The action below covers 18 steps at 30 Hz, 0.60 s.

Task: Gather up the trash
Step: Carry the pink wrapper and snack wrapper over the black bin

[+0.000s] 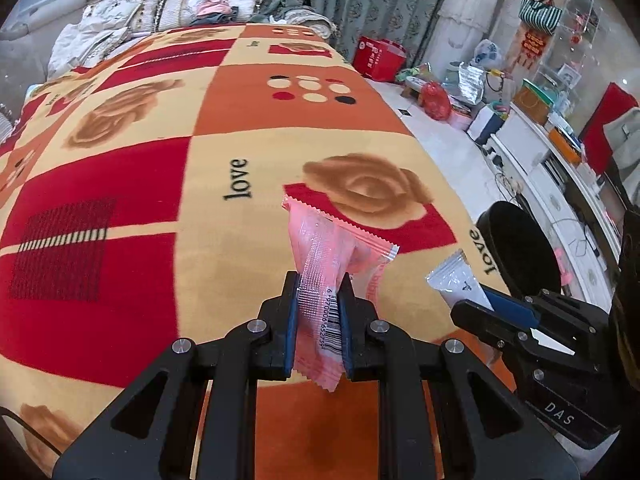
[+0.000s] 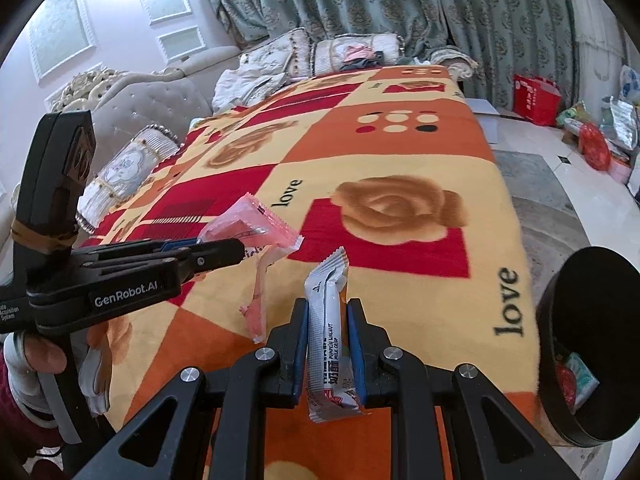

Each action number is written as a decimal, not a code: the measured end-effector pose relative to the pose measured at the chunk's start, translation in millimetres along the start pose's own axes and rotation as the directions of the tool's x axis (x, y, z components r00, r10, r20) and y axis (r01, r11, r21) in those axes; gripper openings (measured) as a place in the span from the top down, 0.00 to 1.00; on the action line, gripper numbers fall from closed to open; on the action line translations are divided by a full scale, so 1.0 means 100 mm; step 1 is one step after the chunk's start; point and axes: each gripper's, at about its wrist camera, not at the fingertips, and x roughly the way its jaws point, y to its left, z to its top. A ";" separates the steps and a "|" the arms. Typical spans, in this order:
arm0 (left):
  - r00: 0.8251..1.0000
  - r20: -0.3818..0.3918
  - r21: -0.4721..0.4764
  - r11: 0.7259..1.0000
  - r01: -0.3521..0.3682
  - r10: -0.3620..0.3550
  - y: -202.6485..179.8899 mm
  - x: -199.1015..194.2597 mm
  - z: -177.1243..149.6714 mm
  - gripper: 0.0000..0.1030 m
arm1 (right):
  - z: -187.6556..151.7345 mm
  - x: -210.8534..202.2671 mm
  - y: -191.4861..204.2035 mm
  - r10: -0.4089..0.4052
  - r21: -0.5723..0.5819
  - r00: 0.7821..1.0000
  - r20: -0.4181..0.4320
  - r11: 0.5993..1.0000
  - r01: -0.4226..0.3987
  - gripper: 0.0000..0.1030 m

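- Nearest to the left wrist camera, the left hand-held gripper (image 1: pixel 319 300) is clamped on a pink wrapper (image 1: pixel 332 256); the wrapper stands up between the blue pads and its barcode end hangs below them.
- Just as near to the right wrist camera, the right hand-held gripper (image 2: pixel 328 320) is clamped on a white wrapper (image 2: pixel 326 320), which also stands upright between the pads.
- Seen from the right wrist, the left hand-held gripper is at 9 o'clock, with a gloved hand (image 2: pixel 44 356) under it; a torn pink strip hangs down from its wrapper.
- Below both is the bed blanket (image 1: pixel 224 120), with red and orange squares, roses and the word "love".
- At 3 o'clock in the right wrist view, beside the bed edge, stands a black bin (image 2: pixel 592 344); some coloured trash already lies inside.
- My judgement: the picking step is finished for these two pieces, and the step in hand is carrying them to the bin.
- The next move calls for bringing each hand-held gripper over the bin mouth and only then opening it. The wrappers are light, so I think they can drift and fall on the floor if they are released too early.
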 end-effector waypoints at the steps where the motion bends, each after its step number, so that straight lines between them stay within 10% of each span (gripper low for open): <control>1: 1.000 -0.001 0.004 1.000 0.003 -0.003 -0.03 0.01 0.00 0.85 | 0.00 -0.02 -0.03 -0.003 0.005 1.000 0.003 1.000 0.003 0.82; 18: 0.998 -0.028 0.066 0.996 0.062 -0.060 -0.54 0.17 0.10 0.85 | -0.07 -0.31 -0.54 -0.076 0.090 0.997 0.029 0.993 0.073 0.82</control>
